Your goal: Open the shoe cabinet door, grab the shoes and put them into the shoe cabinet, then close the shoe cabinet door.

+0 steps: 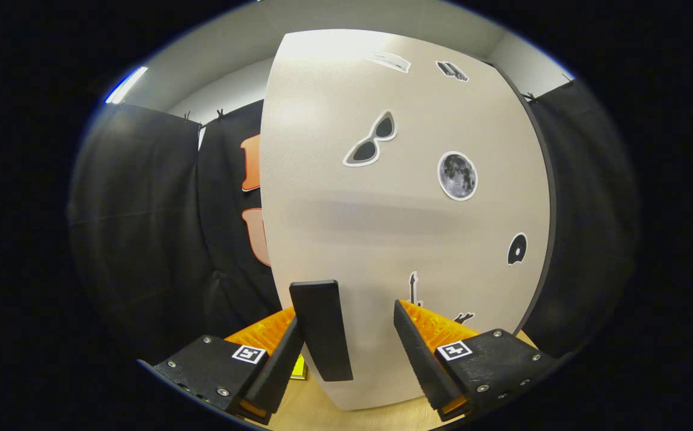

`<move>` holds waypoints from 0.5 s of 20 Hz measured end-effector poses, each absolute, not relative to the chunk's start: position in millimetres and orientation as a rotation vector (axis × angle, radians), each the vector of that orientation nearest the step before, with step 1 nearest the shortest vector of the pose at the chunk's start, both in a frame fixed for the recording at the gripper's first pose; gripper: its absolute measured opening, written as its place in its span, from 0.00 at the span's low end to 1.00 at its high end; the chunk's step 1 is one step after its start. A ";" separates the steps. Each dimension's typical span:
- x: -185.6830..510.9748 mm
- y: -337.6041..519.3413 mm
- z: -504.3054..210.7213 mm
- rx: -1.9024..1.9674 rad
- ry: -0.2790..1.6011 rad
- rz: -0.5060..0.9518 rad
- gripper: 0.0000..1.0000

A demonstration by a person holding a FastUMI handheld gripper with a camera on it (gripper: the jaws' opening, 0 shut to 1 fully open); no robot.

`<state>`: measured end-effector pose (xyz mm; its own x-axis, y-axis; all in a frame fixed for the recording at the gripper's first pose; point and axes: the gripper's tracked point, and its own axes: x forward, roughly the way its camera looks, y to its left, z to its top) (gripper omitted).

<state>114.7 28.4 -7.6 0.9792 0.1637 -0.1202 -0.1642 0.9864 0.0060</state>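
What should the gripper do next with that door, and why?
Probably ease forward and close on the handle. The hand-held gripper is open, with the dark handle standing just inside one finger, not yet squeezed, and the cabinet door looks shut, so gripping the handle likely comes before pulling.

Small stickers (436, 302) low on the cabinet door (334, 179), part-hidden behind the tool's (349, 335) finger, unreadable.

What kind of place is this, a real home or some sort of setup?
Probably a staged recording booth, not a lived-in home. Black cloth walls hang clipped around a pale shoe cabinet door covered in stickers, with a dark handle between the open fingers of the gripper, on a wooden floor.
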 end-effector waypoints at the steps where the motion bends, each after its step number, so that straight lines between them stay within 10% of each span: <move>1: 120.1 30.1 -7.2 -0.007 0.122 0.166 0.89; 10: 141.1 39.9 2.3 -0.005 0.143 0.123 0.90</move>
<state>141.1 39.9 2.3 0.9824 0.1217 -0.1421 -0.1224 0.9925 0.0037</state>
